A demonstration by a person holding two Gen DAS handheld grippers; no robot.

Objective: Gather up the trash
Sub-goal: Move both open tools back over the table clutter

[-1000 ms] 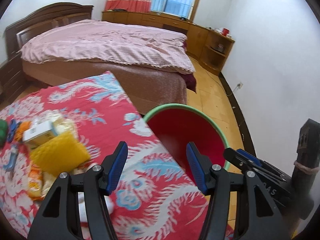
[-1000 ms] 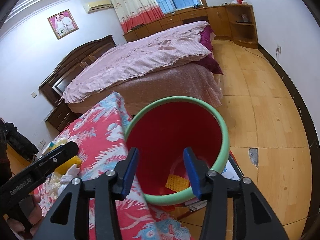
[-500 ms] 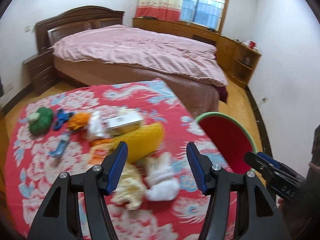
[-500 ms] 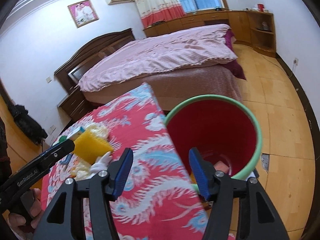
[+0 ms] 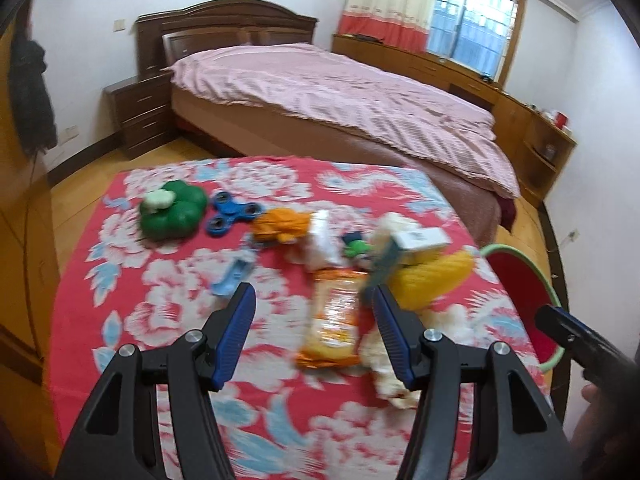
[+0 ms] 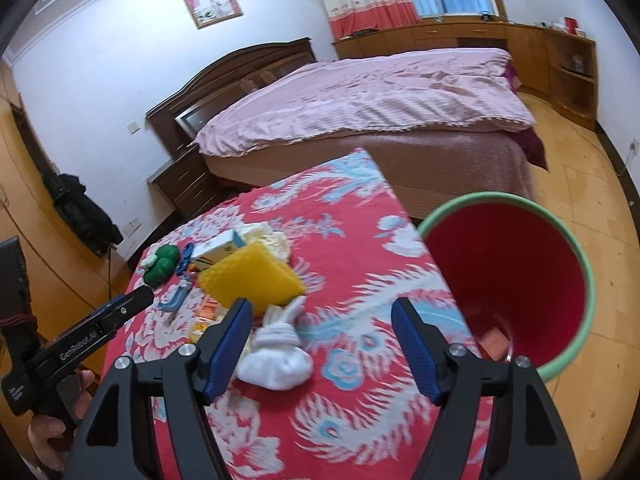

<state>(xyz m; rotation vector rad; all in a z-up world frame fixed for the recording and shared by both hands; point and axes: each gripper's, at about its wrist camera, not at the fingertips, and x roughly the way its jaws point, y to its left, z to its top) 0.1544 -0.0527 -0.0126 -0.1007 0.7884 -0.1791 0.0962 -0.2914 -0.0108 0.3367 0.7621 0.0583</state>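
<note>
So, both grippers are empty right now. Your left gripper [image 5: 312,334] has its jaws set partly apart with nothing held, hanging over the red flowered table [image 5: 160,304]; the orange snack packet [image 5: 334,320] lies right in the gap line between the fingers, just ahead of the tips, its long axis running roughly along your pointing direction, so the jaws would close across its short width. Your right gripper [image 6: 322,344] is opening, nothing between its pads; the white sock [image 6: 278,354] lies just ahead of its left finger, off to the left of centre, long axis running away from you toward the yellow sponge [image 6: 250,276]. Judging from this, the left hand is nearer the packet and the right is nearer the sock. Trash pile sits mid-table: sponge, small white box [image 6: 218,252], crumpled tissue [image 5: 396,372], orange wrapper [image 5: 282,226]. Green toy [image 5: 174,210] and blue spinner [image 5: 234,214] lie further left, probably not trash. The red bin [image 6: 516,276] with the green rim stands just off the table's right edge, beside your right gripper, with something small in the bottom. Readable text: 1 label, "GenRobot.AI", on the left gripper's body in the right view. Box print is too blurred to read.
</note>
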